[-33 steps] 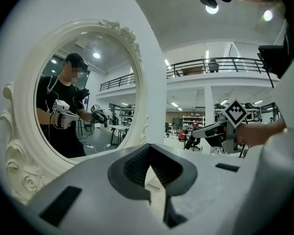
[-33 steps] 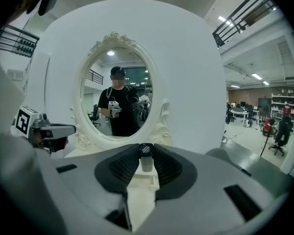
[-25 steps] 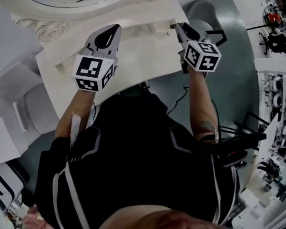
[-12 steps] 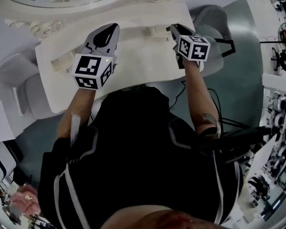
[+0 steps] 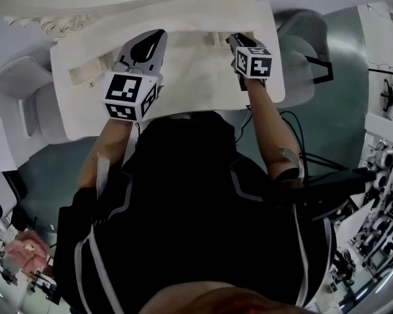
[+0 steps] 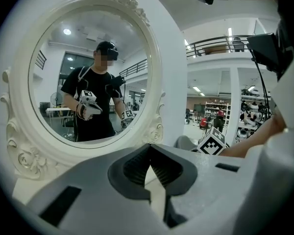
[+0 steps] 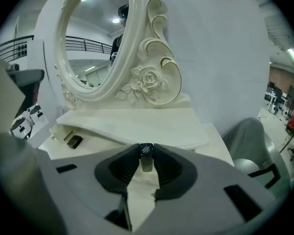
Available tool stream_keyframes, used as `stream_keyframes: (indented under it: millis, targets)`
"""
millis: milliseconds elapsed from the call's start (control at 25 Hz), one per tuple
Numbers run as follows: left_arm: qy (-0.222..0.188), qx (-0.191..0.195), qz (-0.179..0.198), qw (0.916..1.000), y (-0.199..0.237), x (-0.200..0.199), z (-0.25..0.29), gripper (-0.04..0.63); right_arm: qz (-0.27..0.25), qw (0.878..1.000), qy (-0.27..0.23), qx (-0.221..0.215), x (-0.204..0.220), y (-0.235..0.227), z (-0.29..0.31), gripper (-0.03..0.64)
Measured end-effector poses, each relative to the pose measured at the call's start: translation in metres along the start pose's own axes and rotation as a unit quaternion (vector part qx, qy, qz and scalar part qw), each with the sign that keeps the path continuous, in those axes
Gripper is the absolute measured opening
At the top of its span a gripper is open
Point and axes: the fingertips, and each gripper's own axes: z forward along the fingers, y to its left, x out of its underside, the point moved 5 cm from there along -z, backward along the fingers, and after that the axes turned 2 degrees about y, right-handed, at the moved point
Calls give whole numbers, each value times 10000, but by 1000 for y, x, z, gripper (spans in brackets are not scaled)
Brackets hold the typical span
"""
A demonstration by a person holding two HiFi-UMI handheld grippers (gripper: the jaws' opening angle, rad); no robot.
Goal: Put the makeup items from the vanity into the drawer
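My right gripper (image 5: 234, 39) hovers over the right back part of the white vanity top (image 5: 190, 77). It is shut on a small makeup item (image 7: 146, 156), a pale tube with a black cap that stands between the pads. My left gripper (image 5: 157, 36) is over the left middle of the top, its jaws (image 6: 148, 166) shut with nothing in them. A small dark makeup item (image 7: 74, 141) lies in a shallow recess at the vanity's left side. I cannot tell whether that recess is the drawer.
An oval mirror (image 6: 88, 77) in a carved white frame (image 7: 152, 77) rises at the back of the vanity above a raised shelf (image 7: 137, 119). A grey chair (image 5: 301, 51) stands to the right, another grey seat (image 5: 26, 110) to the left. Lab benches line the far right.
My right gripper has moved from the vanity's right edge inward over the top, still shut on the small tube. The left gripper has stayed about where it was.
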Motion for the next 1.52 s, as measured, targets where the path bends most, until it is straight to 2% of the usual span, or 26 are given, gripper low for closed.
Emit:
stream_keyframes:
  millis: [360,640,1120,1280,1520]
  targets:
    - [36,-182,-37,9998,7,5,0,3,-279,9993,257,35,10,4,22,97]
    - [58,-166,-50,9998,13,6,3,3,-387,9985,360,105,13,6,27,97]
    - [105,-67,10,9999,11,8,10,3,-431,9974,558,119,12,6,29,101]
    - [119,-76,69,9999,11,8,9,3,-319,9971,685,85,15,5,30,127]
    - [95,-106,48,9999,13,6,4,3,-232,9971,713,135,15,3,30,126]
